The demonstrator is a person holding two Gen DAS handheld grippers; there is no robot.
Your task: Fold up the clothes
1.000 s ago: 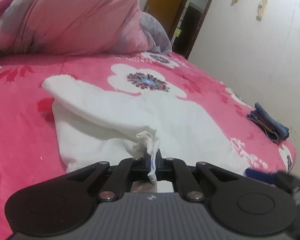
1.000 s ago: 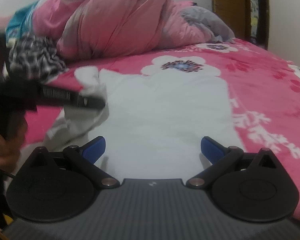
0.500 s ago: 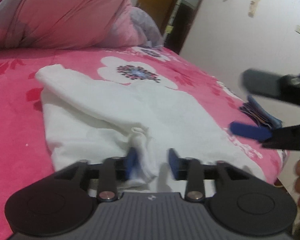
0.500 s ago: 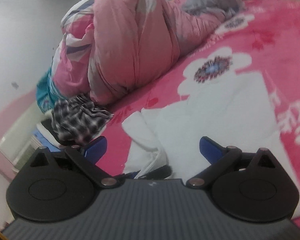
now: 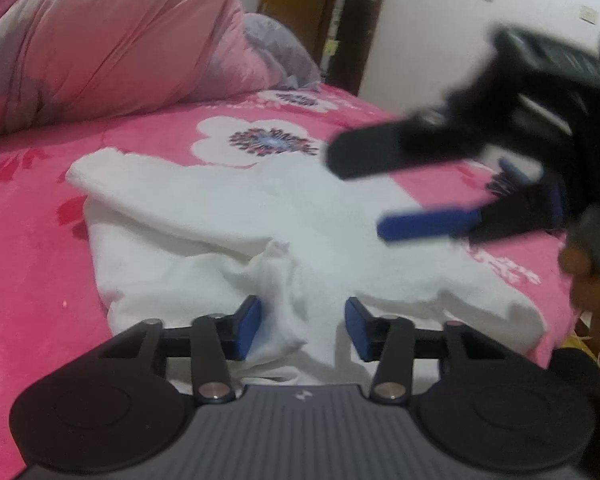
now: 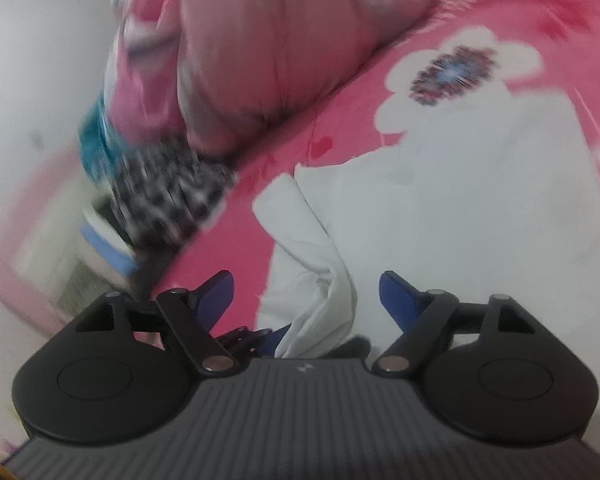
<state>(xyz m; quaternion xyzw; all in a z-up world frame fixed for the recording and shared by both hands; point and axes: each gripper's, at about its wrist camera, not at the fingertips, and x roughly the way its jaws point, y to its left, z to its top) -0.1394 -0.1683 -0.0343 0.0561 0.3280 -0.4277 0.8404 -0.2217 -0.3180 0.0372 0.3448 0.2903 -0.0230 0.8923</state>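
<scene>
bed (image 5: 28, 240) w/ pink floral cover carried the white garment (image 5: 228, 208), spread flat w/ its long axis running away from the left gripper (image 5: 302, 324) toward the flower print. a bunched fold of it rose btwn the left fingers, which stood narrow-ish & were closing, pads not yet pressing the cloth. right gripper (image 6: 306, 296) hung above & to the right, blurred, fingers wide but closing, nothing gripped; the same ridge of cloth lay just ahead btwn them. left was nearer, so prob. its pinch came first.
</scene>
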